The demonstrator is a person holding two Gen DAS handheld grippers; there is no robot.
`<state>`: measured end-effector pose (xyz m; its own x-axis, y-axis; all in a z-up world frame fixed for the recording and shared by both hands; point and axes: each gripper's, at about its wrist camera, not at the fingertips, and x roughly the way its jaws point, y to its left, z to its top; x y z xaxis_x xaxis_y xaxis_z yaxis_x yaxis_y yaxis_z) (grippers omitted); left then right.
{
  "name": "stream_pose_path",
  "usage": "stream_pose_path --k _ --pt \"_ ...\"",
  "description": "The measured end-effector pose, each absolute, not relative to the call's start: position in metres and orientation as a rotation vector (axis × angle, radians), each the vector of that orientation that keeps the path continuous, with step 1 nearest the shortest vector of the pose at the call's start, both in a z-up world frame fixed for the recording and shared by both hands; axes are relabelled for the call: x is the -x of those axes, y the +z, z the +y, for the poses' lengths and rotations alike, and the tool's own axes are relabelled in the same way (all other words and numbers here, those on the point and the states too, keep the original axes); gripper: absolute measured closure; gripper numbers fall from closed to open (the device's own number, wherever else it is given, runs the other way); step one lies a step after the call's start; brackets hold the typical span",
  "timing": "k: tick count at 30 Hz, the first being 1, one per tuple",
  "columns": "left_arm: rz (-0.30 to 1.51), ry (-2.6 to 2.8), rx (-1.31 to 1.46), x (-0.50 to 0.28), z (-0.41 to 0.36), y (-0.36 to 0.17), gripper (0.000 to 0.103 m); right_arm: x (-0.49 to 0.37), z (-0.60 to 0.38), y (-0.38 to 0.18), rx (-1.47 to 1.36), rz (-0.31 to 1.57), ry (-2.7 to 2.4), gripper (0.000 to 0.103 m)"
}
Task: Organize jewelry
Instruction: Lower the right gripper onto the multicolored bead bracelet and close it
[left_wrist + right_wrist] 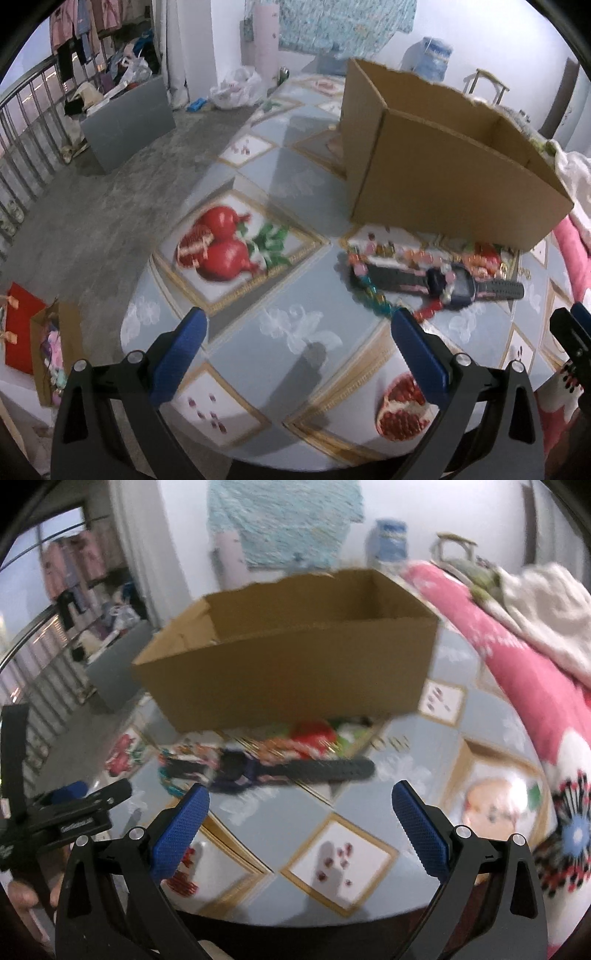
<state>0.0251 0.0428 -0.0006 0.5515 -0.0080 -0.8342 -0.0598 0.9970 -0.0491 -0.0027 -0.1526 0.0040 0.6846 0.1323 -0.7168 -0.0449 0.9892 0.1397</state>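
Note:
A dark watch (454,286) with a long black strap lies on the patterned table among colourful bead bracelets (373,291), just in front of an open cardboard box (443,170). My left gripper (295,325) is open above the tablecloth, the jewelry ahead and to its right. In the right wrist view the watch (280,770) and blurred beads (173,786) lie below the box (288,664). My right gripper (299,797) is open, just short of the watch strap, holding nothing. The other gripper (85,812) shows at the left edge.
The table (280,332) has a fruit-print cloth and a rounded near edge. A pink blanket (535,686) lies right of the table. Concrete floor, a grey board (125,118), a railing and hung clothes are to the left. A red bag (22,332) sits on the floor.

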Motion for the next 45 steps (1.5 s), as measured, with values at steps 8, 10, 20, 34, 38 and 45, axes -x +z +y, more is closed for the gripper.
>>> stream_pose_path --k 8,10,20,34,38,45 --pt "0.797 -0.166 0.190 -0.035 0.061 0.012 0.004 -0.029 -0.119 0.003 -0.098 0.844 0.270 0.023" --pt "0.808 -0.212 0.198 -0.044 0.061 0.010 0.004 -0.040 -0.112 -0.003 -0.104 0.887 0.298 0.035" --pt "0.883 -0.309 0.070 -0.076 0.035 -0.011 0.039 -0.065 -0.099 -0.025 -0.087 1.024 0.349 0.064" --pt "1.031 -0.354 0.000 -0.098 0.023 -0.037 0.081 -0.073 -0.092 -0.034 0.008 1.091 0.383 0.077" --pt "1.038 -0.349 -0.009 -0.100 0.020 -0.036 0.081 -0.073 -0.090 -0.034 0.042 1.085 0.375 0.083" --pt "1.025 -0.346 -0.057 -0.095 0.007 -0.034 0.094 -0.075 -0.091 -0.037 0.008 1.076 0.392 0.095"
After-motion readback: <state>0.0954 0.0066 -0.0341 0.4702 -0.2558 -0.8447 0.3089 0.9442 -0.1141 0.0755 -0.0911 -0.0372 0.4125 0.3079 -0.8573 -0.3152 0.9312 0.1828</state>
